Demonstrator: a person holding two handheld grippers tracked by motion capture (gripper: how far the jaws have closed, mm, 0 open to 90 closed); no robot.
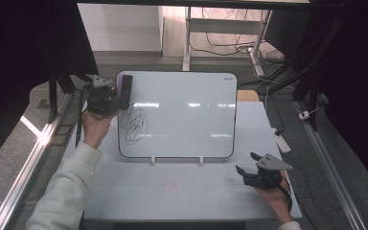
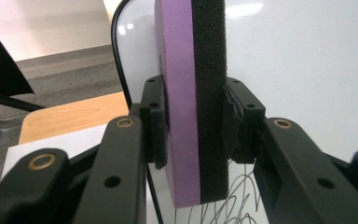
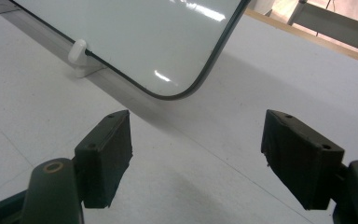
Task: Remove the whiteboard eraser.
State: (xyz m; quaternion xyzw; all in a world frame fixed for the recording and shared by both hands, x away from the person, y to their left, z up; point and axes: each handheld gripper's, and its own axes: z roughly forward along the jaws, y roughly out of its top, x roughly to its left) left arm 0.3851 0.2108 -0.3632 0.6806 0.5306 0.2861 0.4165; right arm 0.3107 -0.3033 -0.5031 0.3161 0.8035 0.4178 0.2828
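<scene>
A whiteboard (image 1: 182,115) leans on two white feet on the table, with a black scribble (image 1: 134,125) on its left part. My left gripper (image 1: 117,98) is at the board's upper left, shut on an eraser (image 2: 193,100) with a purple back and black foam, just above the scribble (image 2: 233,205). Both pads press the eraser's sides. The foam side faces the whiteboard (image 2: 307,60). My right gripper (image 1: 246,164) rests low near the board's lower right corner (image 3: 177,91), jaws wide open with nothing between them (image 3: 196,163).
The table (image 1: 172,187) is pale grey with free room in front of the board. A white foot (image 3: 79,53) props the board's lower edge. A wooden surface (image 2: 74,116) lies behind the board. Metal rails (image 1: 28,163) run along both sides.
</scene>
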